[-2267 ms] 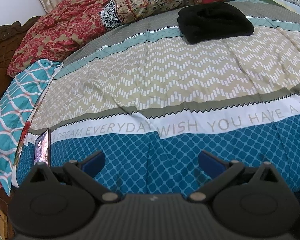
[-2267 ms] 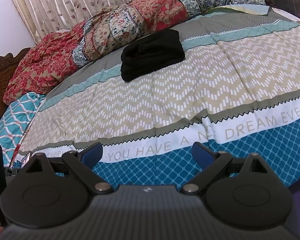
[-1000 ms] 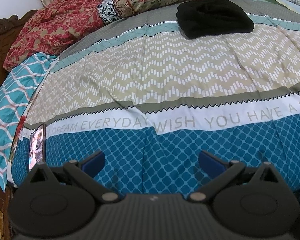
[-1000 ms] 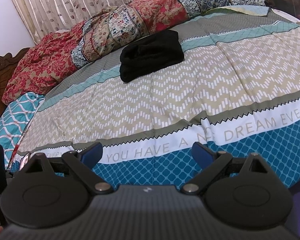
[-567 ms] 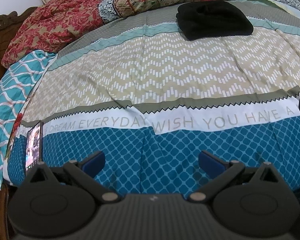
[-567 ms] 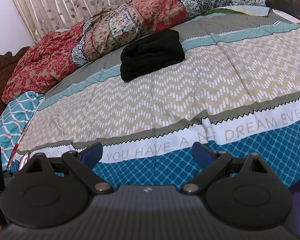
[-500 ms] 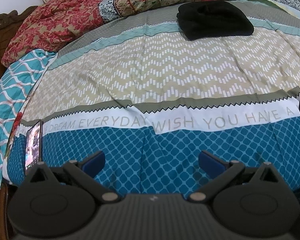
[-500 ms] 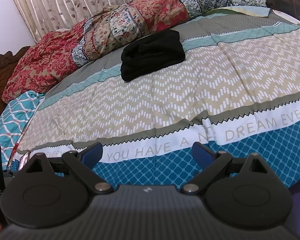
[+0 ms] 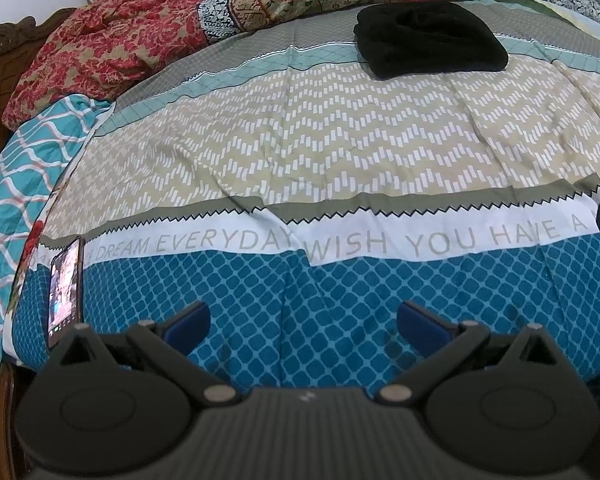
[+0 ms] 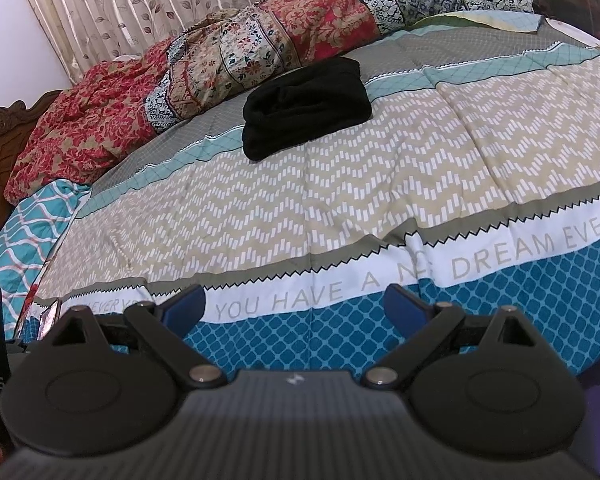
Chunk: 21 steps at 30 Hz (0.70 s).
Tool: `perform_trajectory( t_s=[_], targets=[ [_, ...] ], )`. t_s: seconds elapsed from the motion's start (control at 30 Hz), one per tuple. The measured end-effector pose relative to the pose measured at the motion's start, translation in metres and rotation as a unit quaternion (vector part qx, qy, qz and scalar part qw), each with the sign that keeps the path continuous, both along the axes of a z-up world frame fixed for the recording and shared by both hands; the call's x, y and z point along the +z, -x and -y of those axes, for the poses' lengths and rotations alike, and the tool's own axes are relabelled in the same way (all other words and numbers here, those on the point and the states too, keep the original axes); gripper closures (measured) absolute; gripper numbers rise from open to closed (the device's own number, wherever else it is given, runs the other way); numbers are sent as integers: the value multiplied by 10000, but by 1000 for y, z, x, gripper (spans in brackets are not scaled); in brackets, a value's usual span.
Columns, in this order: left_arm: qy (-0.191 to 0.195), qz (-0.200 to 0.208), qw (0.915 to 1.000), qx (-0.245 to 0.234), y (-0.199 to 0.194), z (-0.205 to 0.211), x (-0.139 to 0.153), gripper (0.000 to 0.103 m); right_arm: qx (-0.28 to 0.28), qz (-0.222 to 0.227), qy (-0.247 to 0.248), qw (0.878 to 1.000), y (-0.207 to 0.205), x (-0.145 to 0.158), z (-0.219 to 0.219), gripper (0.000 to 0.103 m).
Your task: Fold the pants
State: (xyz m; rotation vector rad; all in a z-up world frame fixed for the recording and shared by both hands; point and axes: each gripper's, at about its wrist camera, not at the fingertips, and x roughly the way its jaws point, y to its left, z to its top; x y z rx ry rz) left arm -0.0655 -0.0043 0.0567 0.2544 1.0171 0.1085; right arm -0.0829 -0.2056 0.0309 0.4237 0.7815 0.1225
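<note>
Black, soft pants (image 9: 428,38) lay bundled on the bed (image 9: 340,152); best pinched at an edge, with both grippers (image 9: 302,320) (image 10: 294,306) spread empty.

Two low wrist views from the bedspread's (image 9: 300,152) near edge — shared black pants (image 10: 306,106) far off.

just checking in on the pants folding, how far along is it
Done: the black pants lie in a compact folded bundle on the far side of the bed cover. In hand: nothing; the left tongs and right tongs are open and empty, near the bed's front edge. Left: apparently nothing.
</note>
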Motion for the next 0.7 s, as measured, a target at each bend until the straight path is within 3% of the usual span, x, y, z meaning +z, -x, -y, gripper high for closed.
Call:
perform_trajectory(
  t_s=[0.7],
  targets=[
    [17, -16, 10000, 9, 0, 0, 0, 0, 31, -4, 19, 10000, 1, -1, -2, 6]
  ],
)
